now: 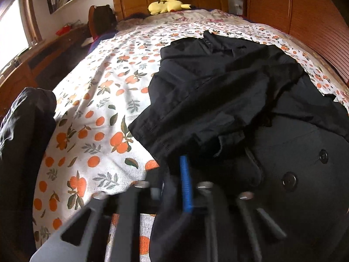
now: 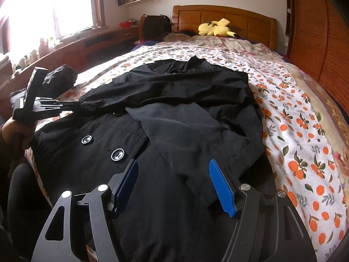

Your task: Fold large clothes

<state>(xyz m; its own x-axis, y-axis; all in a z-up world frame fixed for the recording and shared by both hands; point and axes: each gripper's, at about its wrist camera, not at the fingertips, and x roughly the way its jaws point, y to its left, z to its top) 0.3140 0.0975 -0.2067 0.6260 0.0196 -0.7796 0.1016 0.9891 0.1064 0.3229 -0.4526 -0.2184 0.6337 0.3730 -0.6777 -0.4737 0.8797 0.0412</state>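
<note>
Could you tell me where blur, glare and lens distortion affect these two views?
Left wrist view: the left gripper is motion-blurred, the coat fairly sharp. Right wrist view: the window is blown out white, the right gripper crisp. Both views bow the bed edges.

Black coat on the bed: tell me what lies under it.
Under the black coat lies the bedspread printed with oranges, showing all around its edges. Anything else beneath is covered by the coat's folds and cannot be seen.
</note>
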